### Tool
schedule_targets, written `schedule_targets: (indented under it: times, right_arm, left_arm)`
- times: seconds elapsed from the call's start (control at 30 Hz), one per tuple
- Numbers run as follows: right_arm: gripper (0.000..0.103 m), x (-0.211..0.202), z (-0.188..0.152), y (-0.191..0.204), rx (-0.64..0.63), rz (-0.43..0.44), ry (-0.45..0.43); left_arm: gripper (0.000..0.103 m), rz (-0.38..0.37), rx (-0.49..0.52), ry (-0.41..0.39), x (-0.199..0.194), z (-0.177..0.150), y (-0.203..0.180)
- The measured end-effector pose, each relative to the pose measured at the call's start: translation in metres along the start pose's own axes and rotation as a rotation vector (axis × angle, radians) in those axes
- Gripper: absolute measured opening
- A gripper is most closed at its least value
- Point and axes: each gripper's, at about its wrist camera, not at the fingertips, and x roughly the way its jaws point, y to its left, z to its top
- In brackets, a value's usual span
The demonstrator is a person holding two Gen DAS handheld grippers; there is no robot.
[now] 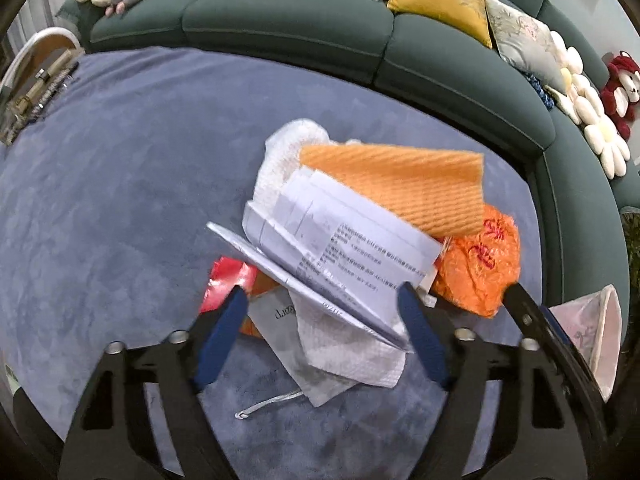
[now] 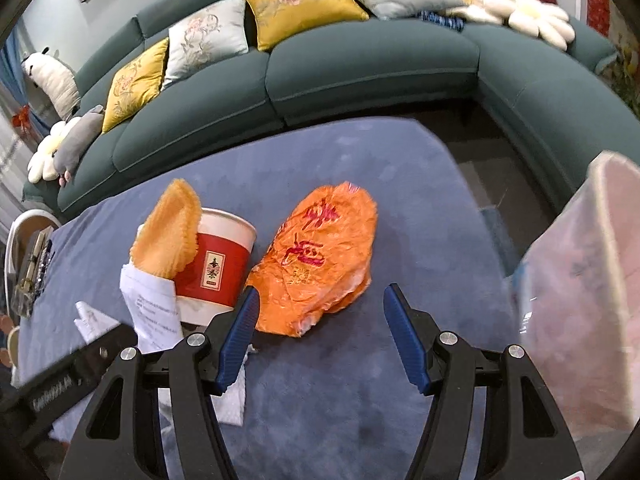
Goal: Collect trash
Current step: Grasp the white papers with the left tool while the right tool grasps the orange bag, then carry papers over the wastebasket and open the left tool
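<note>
In the left wrist view my left gripper points down over a trash pile. Folded printed sheets lie between its blue pads, and the left pad stands apart from them, so it is open. An orange ribbed cloth, a white paper towel and a red scrap lie around them. In the right wrist view my right gripper is open just before a crumpled orange plastic bag, whose near end reaches the left fingertip. A red paper cup stands left of the bag.
A pale pink bin bag hangs at the right edge, also the bin bag in the left view. A green sofa with cushions curves round the far side. A chair with a box stands far left. The blue-grey surface ends at the right.
</note>
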Motion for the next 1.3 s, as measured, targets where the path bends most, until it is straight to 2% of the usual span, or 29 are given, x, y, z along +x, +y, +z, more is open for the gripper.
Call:
schedule_targets:
  times: [0.03,0.17,0.2,0.23,0.37,0.47,0.57,0.87,1.13,1.3]
  right_arm:
    - [0.062,0.005,0.000,0.001,0.005,0.004,0.006]
    - [0.060,0.022,-0.001,0.007,0.002,-0.008,0.029]
    - [0.055,0.025,-0.002,0.008,0.002,-0.007,0.034]
    - [0.052,0.029,-0.003,0.009,-0.001,-0.007,0.043]
    - [0.018,0.039,-0.008,0.010,-0.021,-0.016,0.072]
    - [0.009,0.033,-0.011,0.010,-0.031,-0.012,0.062]
    - [0.007,0.016,-0.011,0.009,-0.046,-0.016,0.026]
    - [0.006,-0.057,-0.007,-0.014,-0.008,0.001,-0.095]
    - [0.006,-0.124,-0.009,-0.043,0.007,-0.011,-0.188]
    - [0.007,-0.156,-0.015,-0.067,0.029,-0.030,-0.226]
  left_arm:
    - [0.064,-0.007,-0.002,0.007,0.002,-0.001,0.002]
    - [0.036,0.000,0.027,0.011,0.005,-0.005,0.002]
    - [0.030,0.005,0.037,0.013,0.006,-0.006,0.003]
    - [0.029,0.008,0.039,0.015,0.006,-0.007,0.004]
    - [0.018,0.027,0.053,-0.004,0.002,-0.010,0.005]
    - [0.013,0.039,0.060,-0.014,-0.004,-0.012,0.007]
    - [0.007,0.046,0.060,-0.032,-0.015,-0.014,0.008]
    - [0.004,0.011,0.085,-0.103,-0.064,-0.022,-0.005]
    - [0.004,-0.031,0.156,-0.151,-0.101,-0.037,-0.052]
    - [0.004,-0.066,0.233,-0.175,-0.120,-0.053,-0.099]
